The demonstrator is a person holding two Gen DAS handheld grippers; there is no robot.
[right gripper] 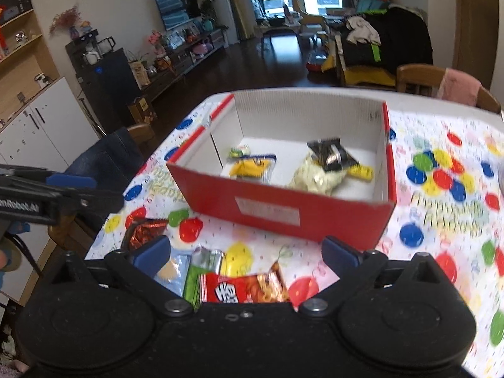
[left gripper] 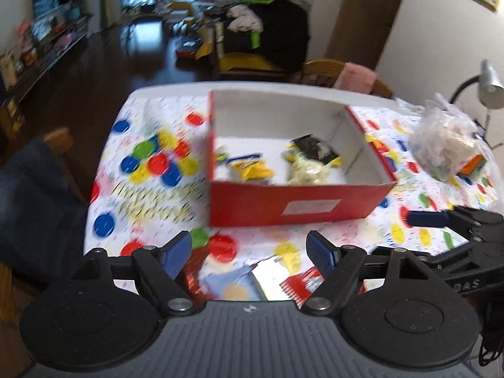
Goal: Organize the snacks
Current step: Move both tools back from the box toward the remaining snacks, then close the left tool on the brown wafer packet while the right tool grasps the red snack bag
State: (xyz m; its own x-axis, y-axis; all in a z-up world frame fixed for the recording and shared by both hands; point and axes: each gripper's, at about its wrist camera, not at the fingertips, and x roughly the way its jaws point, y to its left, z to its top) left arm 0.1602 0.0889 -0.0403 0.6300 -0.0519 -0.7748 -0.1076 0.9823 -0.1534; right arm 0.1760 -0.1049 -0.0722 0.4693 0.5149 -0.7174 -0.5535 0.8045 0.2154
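Holding both grippers above the near table edge, I see the left gripper [left gripper: 249, 252] with jaws wide apart and nothing between the pads; snack packets [left gripper: 267, 280] lie on the tablecloth [left gripper: 132, 189] below it. The right gripper [right gripper: 245, 253] stands at its widest, gripping nothing, over a red packet [right gripper: 242, 289], a green packet [right gripper: 201, 271] and a foil wrapper [right gripper: 143, 231]. The red packet bears white characters I cannot read. The left gripper's arm shows "nRobot.AI" in the right view. The red box [right gripper: 283, 211] carries a blurred white label [right gripper: 267, 212]. Inside the box lie a yellow packet [right gripper: 252, 167], a pale bag [right gripper: 315, 178] and a black packet [right gripper: 332, 154].
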